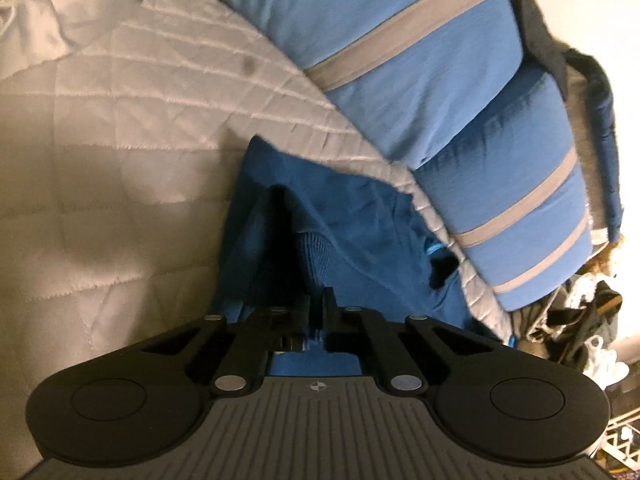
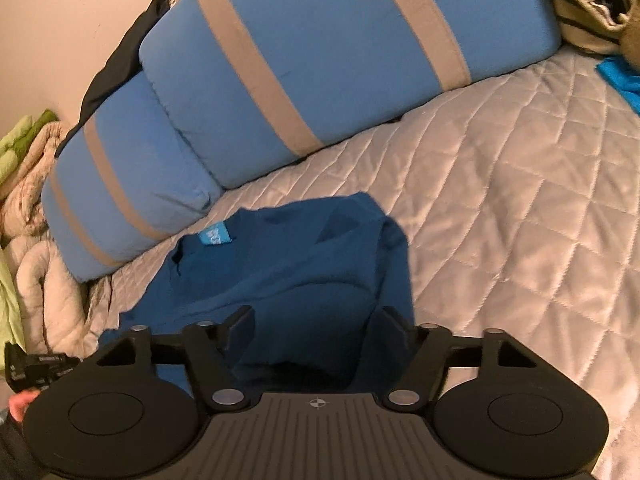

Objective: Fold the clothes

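Garment (image 2: 288, 276) lengthwise toward pillows (image 2: 320, 60); left jaws clamp it, right jaws apart.

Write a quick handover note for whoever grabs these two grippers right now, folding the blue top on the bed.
Left gripper: shut on the dark blue garment, pinching a fold of its near edge.
Right gripper: open, jaws apart over the garment's near edge, pads not pressing on it.
The garment lies rumpled on the quilted bedspread, just in front of the striped blue pillows, label showing.
Done: one edge gripped. No neat fold yet.
Left: probably close the right gripper on the edge, then spread and fold.
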`<action>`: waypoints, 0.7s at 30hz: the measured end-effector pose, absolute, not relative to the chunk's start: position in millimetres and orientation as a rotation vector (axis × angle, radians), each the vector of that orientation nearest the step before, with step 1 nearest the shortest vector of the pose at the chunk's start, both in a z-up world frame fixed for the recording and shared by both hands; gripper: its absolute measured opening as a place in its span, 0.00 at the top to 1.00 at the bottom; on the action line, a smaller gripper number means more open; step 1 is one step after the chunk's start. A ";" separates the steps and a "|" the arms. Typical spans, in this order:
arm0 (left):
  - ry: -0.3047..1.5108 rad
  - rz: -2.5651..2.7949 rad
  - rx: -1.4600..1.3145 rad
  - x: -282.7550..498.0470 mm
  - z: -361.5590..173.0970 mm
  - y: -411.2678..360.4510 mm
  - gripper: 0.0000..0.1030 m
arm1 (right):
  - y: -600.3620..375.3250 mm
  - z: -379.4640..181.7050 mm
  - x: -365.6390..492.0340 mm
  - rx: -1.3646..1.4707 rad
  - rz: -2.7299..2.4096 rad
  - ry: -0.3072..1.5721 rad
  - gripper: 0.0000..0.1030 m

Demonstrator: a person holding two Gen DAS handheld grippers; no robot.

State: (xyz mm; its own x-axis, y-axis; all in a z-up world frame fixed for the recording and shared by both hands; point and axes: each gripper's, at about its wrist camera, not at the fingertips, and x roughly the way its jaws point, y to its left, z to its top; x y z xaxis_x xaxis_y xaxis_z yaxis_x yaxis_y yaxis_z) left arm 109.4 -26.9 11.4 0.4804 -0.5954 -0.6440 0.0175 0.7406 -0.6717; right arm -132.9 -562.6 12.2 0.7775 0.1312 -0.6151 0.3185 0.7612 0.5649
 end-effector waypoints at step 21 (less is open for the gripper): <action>0.764 -0.381 -0.824 169.9 48.0 -31.8 0.94 | -598.3 46.1 -65.5 0.768 -0.131 0.483 0.88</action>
State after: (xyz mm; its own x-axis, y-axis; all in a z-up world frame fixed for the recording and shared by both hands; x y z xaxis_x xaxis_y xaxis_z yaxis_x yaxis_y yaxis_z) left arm 169.9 -31.8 48.0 0.6765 -0.5772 -0.4574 0.0184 0.6341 -0.7730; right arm -65.5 -598.3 46.1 0.8833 0.0597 -0.4650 0.2861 0.7170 0.6356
